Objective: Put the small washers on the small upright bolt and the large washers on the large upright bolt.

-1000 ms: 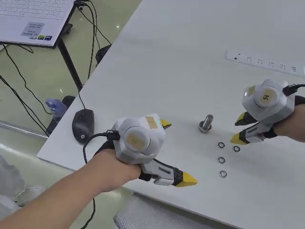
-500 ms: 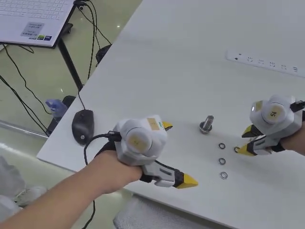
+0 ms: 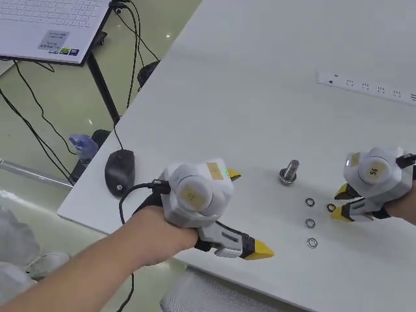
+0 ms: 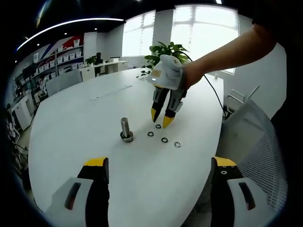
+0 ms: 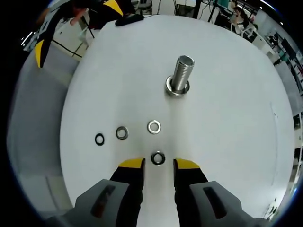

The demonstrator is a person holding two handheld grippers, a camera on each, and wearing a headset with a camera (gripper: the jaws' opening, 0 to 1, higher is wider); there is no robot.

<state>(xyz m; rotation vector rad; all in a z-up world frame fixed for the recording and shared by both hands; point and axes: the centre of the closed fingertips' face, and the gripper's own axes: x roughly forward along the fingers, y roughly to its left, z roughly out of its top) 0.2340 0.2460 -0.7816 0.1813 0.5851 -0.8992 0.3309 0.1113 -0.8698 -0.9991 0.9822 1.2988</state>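
Observation:
One steel bolt point(image 3: 289, 172) stands upright on the white table point(image 3: 260, 78); it also shows in both gripper views point(image 4: 125, 129) point(image 5: 180, 75). Several small washers lie flat beside it: three in a loose line point(image 3: 310, 223) point(image 5: 122, 133) and one more point(image 3: 331, 208) point(image 5: 157, 157) lying just at the tips of my right gripper point(image 3: 338, 204) point(image 5: 159, 164). That gripper is low over the table, its jaws a little apart with the washer between the tips. My left gripper point(image 3: 246, 211) point(image 4: 160, 163) hovers near the table's front edge, wide open and holding nothing.
A white power strip point(image 3: 367, 88) lies at the back right. A black mouse point(image 3: 121, 172) sits at the table's left edge, with a laptop point(image 3: 45, 26) on a stand beyond it. A grey chair point(image 4: 251, 127) stands off the front edge.
My right gripper has come down and in toward the washers, ending with its tips around the rightmost one. The left gripper has held still; the camera shifted slightly.

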